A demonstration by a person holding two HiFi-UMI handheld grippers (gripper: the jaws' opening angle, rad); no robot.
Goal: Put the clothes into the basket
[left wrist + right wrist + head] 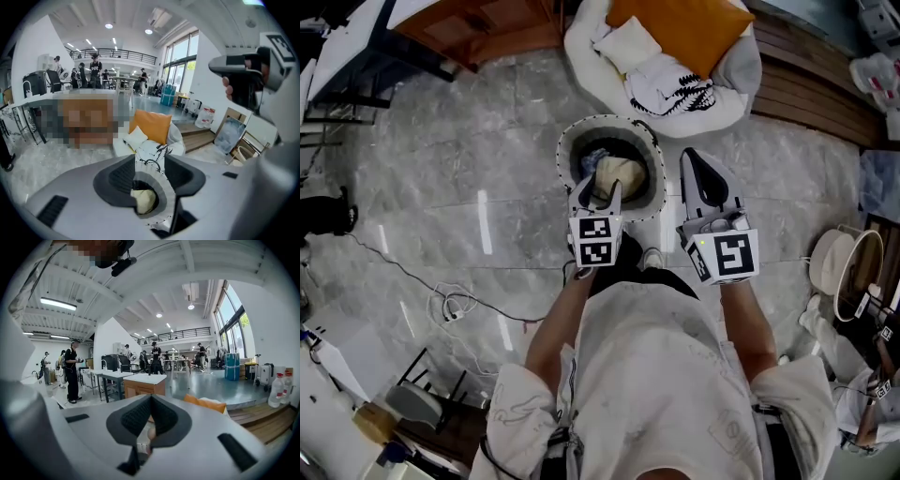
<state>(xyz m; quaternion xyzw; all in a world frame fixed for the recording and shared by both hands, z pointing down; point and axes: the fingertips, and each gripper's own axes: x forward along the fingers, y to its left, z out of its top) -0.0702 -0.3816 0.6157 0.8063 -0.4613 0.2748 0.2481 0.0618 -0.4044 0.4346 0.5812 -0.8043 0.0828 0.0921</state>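
A round basket [568, 142] with a white rim stands on the grey floor just in front of me. A cream garment [622, 172] and some blue cloth lie in it. My left gripper [602, 187] hangs open over the basket's near edge with nothing between its jaws. In the left gripper view [149, 164] the basket [165, 194] and the cream garment [143, 200] show between the jaws. My right gripper [692, 157] is shut and empty, to the right of the basket; its jaws meet in the right gripper view [149, 420]. Beyond the basket, a white garment with black print [673, 91] lies on a white beanbag [581, 42].
An orange cushion [675, 28] and a cream cloth [628, 42] rest on the beanbag. Wooden steps [816, 84] run at the back right, and a wooden cabinet [478, 28] stands at the back left. A white cable [450, 302] lies on the floor to my left. Round frames [853, 272] stand at the right.
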